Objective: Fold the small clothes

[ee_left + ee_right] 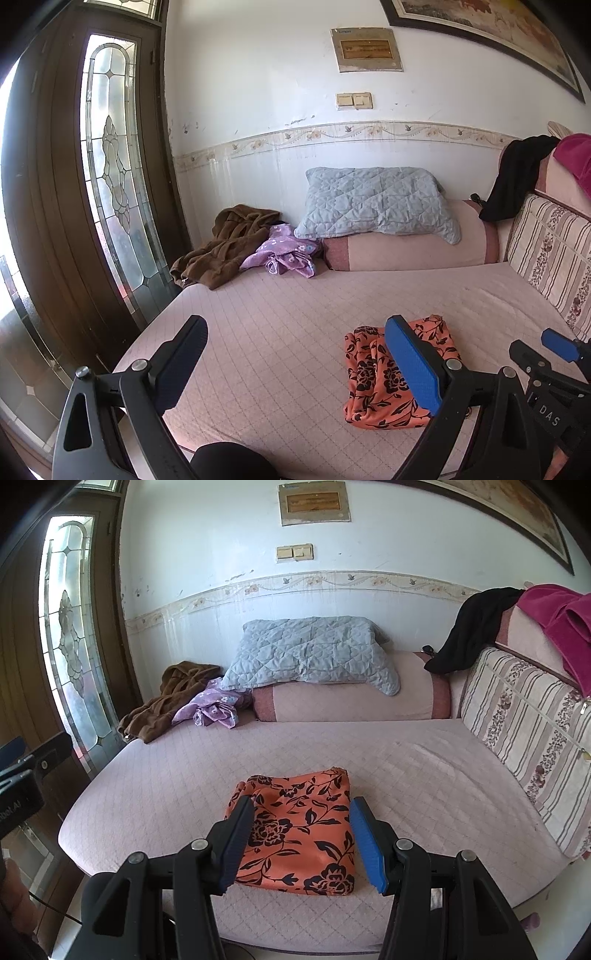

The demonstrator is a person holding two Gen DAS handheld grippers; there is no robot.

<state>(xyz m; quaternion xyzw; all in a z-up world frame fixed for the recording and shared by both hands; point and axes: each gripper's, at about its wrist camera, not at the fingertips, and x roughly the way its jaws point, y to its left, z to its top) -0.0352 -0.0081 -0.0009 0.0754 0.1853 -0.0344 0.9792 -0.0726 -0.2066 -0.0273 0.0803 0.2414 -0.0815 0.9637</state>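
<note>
Two grippers, both spread wide and holding nothing: left gripper (299, 365); right gripper (301, 843) lower centre, over folded orange cloth (299, 834) on the bed (424, 775).

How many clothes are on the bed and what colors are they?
Orange flowered cloth, folded, at the front: 1
Purple flowered garment, crumpled, at the back: 1
Brown garment, crumpled, beside the purple one: 1
Black garment, draped over the backrest: 1
Pink garment, draped over the backrest: 1
Total: 5
</note>
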